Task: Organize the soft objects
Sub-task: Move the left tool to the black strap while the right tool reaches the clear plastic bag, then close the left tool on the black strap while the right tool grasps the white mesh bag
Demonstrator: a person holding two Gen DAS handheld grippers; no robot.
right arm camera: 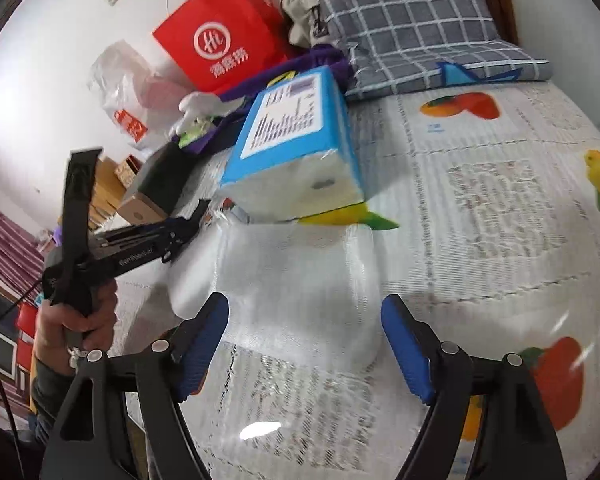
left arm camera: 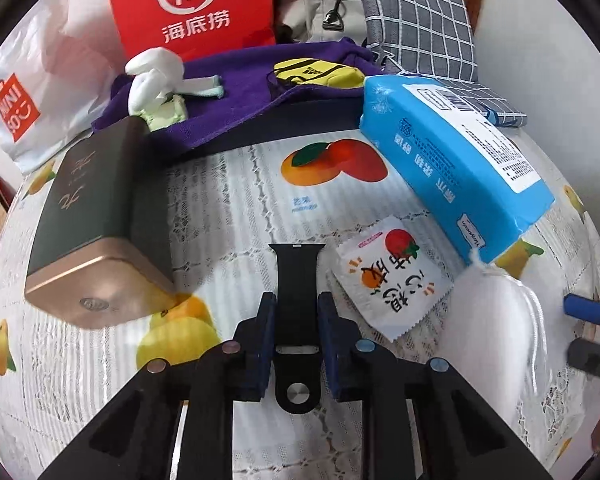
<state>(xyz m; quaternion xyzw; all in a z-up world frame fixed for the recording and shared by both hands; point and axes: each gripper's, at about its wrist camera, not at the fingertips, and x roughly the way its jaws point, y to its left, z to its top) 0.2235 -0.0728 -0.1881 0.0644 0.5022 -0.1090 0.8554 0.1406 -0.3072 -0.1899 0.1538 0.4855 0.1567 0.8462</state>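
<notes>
Left wrist view: left gripper (left arm camera: 296, 312) at bottom center, blue pads clenched on a black watch strap (left arm camera: 298, 280) that sticks forward out of the jaws over the fruit-print bedcover (left arm camera: 228, 208). Just right of the strap, a small white snack packet (left arm camera: 388, 280) with tomato and orange print lies flat on the cover. Lower right: a clear bubble-wrap bag (left arm camera: 496, 320), blurry, with part of the other gripper at the right edge. Right of center, a blue tissue pack (left arm camera: 456, 160), one end raised, the near end touching the bubble wrap. Left of center, a dark box with a gold end (left arm camera: 96, 224), tilted. Top of frame: a purple cloth (left arm camera: 236, 92) with a white crumpled tissue (left arm camera: 148, 76) and a yellow pouch (left arm camera: 316, 72) on it. Behind it a red paper bag (left arm camera: 192, 4), a white plastic bag (left arm camera: 32, 92) at upper left, a grey checked pillow (left arm camera: 420, 20) at upper right.

Right wrist view: right gripper (right arm camera: 304, 344) at bottom, jaws spread wide, holding nothing, pads either side of the bubble-wrap bag (right arm camera: 296, 280) lying on the cover in the middle of the frame. Tissue pack (right arm camera: 296, 144) sits above it, center. Left edge: a hand (right arm camera: 76, 320) holds the left gripper (right arm camera: 198, 210) with the strap (right arm camera: 78, 208) standing up. Red bag (right arm camera: 224, 36) and pillow (right arm camera: 400, 20) along the top. Motion blur throughout.
</notes>
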